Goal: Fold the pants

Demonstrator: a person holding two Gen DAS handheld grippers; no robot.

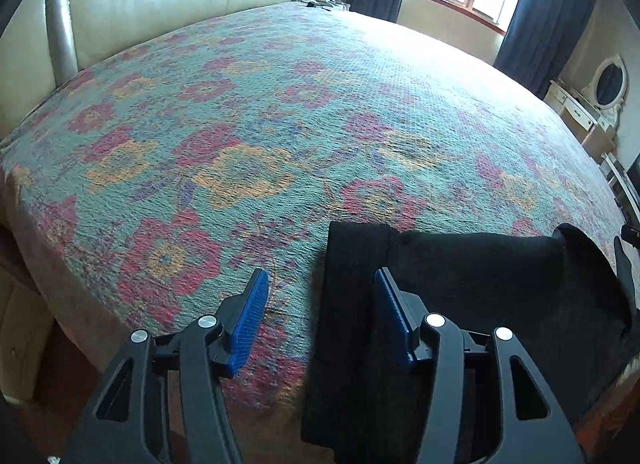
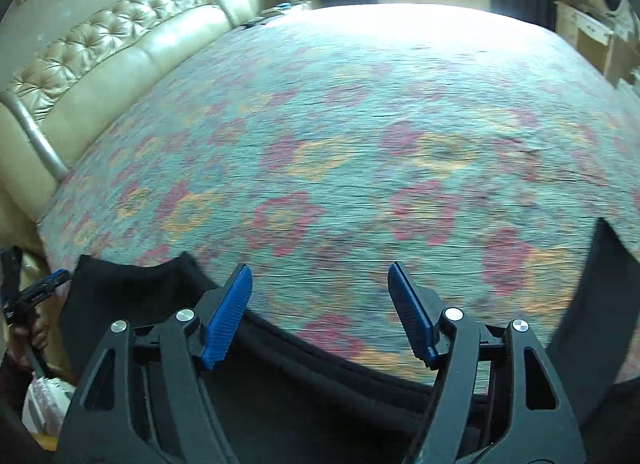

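- Black fabric pants (image 1: pixel 480 276) lie flat on the near edge of a bed spread with a teal woven cover patterned in red and orange flowers (image 1: pixel 248 152); in the left wrist view the folded cloth's long axis runs left to right across the frame, a neat straight end at its left and a rounded opening at its far right
- In the right wrist view the same pants (image 2: pixel 132 288) run along the bottom of the frame, their curved dark edge sweeping from lower left to lower right under the tool
- Left gripper (image 1: pixel 320 316), black-framed with blue ribbed pads, points steeply down at the bed edge; its jaws stand spread, with the straight end of the pants below them, the right pad over the cloth, the left over the cover, pinching nothing
- Right gripper (image 2: pixel 320 312) also tilts steeply down, over the pants' edge and the flowered cover; its jaws are spread wide and empty, and the view is blurred
- At the left edge of that view a hand (image 2: pixel 36 334) grips the other tool's handle beside a cream leather headboard (image 2: pixel 112 52)
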